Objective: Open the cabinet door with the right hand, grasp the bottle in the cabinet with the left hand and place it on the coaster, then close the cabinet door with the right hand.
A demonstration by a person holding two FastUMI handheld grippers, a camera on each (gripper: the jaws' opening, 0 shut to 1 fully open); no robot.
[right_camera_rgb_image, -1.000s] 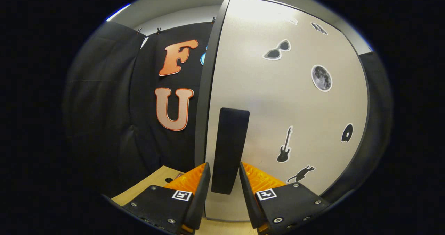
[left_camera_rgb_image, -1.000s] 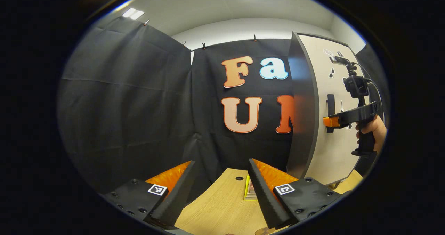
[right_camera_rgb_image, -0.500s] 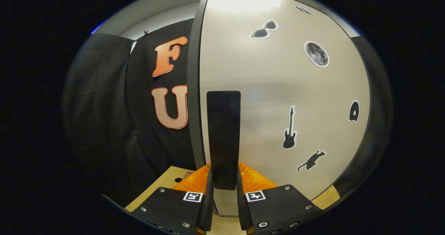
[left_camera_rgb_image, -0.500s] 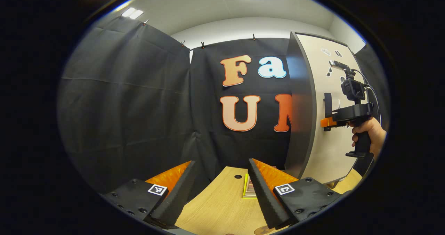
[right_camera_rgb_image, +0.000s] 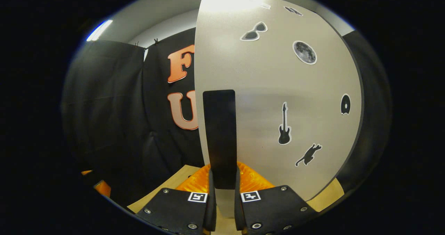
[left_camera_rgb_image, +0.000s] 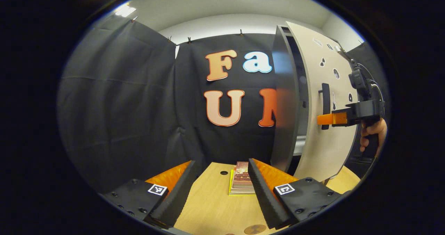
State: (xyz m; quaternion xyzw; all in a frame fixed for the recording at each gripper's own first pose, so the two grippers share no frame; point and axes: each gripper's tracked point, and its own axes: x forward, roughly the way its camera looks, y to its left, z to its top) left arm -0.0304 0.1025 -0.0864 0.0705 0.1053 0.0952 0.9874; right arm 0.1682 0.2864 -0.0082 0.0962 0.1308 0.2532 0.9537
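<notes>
The cabinet [left_camera_rgb_image: 283, 106] stands at the right of the table, its pale door [left_camera_rgb_image: 326, 148] swung partly outward. In the left gripper view my right gripper [left_camera_rgb_image: 321, 119], held by a hand [left_camera_rgb_image: 373, 134], is clamped on the door's black vertical handle [left_camera_rgb_image: 325, 96]. The right gripper view shows that gripper [right_camera_rgb_image: 225, 200] shut on the handle [right_camera_rgb_image: 219, 134], with the stickered door [right_camera_rgb_image: 295, 85] close in front. My left gripper [left_camera_rgb_image: 222, 193] hangs open over the wooden table, holding nothing. A round brown coaster [left_camera_rgb_image: 255, 229] lies just beneath it. The door hides most of the cabinet's inside.
A small stack of books [left_camera_rgb_image: 240, 183] lies on the wooden table [left_camera_rgb_image: 208, 207] between my left fingers and the cabinet. A shelf edge [left_camera_rgb_image: 299, 146] shows through the gap behind the door. Black cloth walls close off the back and left.
My right gripper has closed on the handle and pulled the door partly open. The left gripper has shifted, bringing the books and the coaster more into view.
</notes>
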